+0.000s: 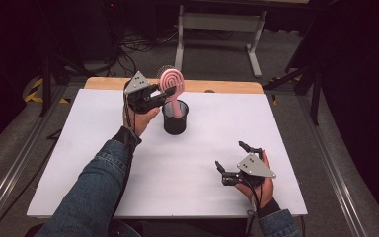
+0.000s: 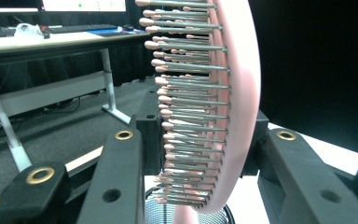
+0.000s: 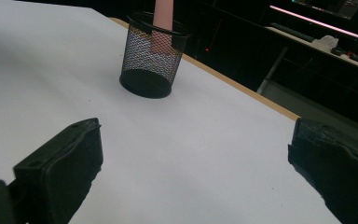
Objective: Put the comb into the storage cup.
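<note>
left gripper (image 1: 165,92) pinches the pink round bristle hairbrush (image 1: 170,79) head at 12 o'clock, keeping its handle upright in the black wire-mesh cup (image 1: 175,118).

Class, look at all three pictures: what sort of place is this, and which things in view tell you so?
Probably a lab or workshop set up for recording. A white board lies on the table as a work surface, cables trail over the floor behind, and a desk with a monitor and keyboard stands nearby.

pink plastic hairbrush (image 1: 171,81), black wire-mesh cup (image 1: 175,118)
</note>
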A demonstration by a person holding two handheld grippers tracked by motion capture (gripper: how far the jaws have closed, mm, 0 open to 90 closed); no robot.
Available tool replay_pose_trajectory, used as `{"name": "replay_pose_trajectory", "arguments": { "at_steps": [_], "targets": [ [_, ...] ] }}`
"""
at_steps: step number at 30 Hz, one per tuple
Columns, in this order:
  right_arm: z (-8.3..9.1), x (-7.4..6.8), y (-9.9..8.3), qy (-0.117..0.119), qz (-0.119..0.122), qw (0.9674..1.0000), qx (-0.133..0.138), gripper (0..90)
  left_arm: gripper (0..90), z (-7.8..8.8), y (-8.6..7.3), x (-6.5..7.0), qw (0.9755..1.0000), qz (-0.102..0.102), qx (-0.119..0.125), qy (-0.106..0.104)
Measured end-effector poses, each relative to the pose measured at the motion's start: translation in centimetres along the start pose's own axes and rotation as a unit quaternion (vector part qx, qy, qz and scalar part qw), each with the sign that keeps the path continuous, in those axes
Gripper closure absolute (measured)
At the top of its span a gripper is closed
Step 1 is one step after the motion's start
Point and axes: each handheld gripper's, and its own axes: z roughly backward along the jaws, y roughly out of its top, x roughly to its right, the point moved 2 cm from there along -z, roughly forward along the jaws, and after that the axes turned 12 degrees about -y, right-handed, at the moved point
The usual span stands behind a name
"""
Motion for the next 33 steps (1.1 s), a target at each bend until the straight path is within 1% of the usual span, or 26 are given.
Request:
{"name": "replay_pose_trajectory", "arguments": {
  "at_steps": [1, 2, 3, 4, 6, 11, 12, 19, 24, 25, 30, 33],
  "targets": [
    [0.0, 0.0, 0.0, 0.001, 0.0, 1.0, 0.0, 3.6, 63.6, 0.0, -0.1, 0.0, 1.0, 0.001, -0.003, 0.0],
    [0.0, 0.0, 0.0, 0.001, 0.0, 1.0, -0.001, 3.6, 63.6, -0.1, -0.2, 0.0, 1.0, 0.002, 0.001, -0.001],
    [0.0, 0.0, 0.0, 0.0, 0.0, 1.0, 0.0, 3.6, 63.6, -0.1, -0.3, 0.0, 1.0, 0.007, 0.001, -0.002],
    [0.0, 0.0, 0.0, 0.001, 0.0, 1.0, 0.0, 3.6, 63.6, -0.1, -0.4, 0.0, 1.0, 0.006, -0.001, -0.001],
    [0.0, 0.0, 0.0, 0.002, -0.002, 1.0, -0.002, 3.6, 63.6, -0.2, -0.6, 0.0, 0.9999, 0.01, 0.0, -0.005],
    [0.0, -0.1, 0.0, 0.003, 0.0, 1.0, -0.003, 3.6, 63.6, -0.3, -1.2, 0.0, 0.9999, 0.016, -0.001, -0.006],
    [0.0, -0.1, 0.0, 0.002, 0.0, 1.0, -0.002, 3.6, 63.6, -0.4, -1.3, 0.0, 0.9999, 0.016, -0.004, -0.006],
    [-0.1, -0.1, -0.1, 0.003, 0.0, 1.0, -0.004, 3.6, 63.6, -0.6, -1.9, 0.0, 0.9998, 0.02, -0.004, -0.009],
    [-0.1, -0.2, -0.1, 0.004, 0.0, 1.0, -0.004, 3.6, 63.6, -0.7, -2.3, 0.1, 0.9996, 0.027, -0.004, -0.011],
    [-0.1, -0.2, -0.1, 0.005, 0.001, 1.0, -0.004, 3.6, 63.6, -0.7, -2.4, 0.0, 0.9996, 0.026, -0.005, -0.012],
    [-0.1, -0.2, -0.1, 0.004, 0.001, 1.0, -0.005, 3.6, 63.6, -0.9, -3.0, 0.0, 0.9993, 0.035, -0.005, -0.014],
    [-0.1, -0.2, -0.1, 0.004, 0.001, 1.0, -0.005, 3.6, 63.5, -0.9, -3.2, 0.0, 0.9992, 0.037, -0.005, -0.015]
  ]
}}
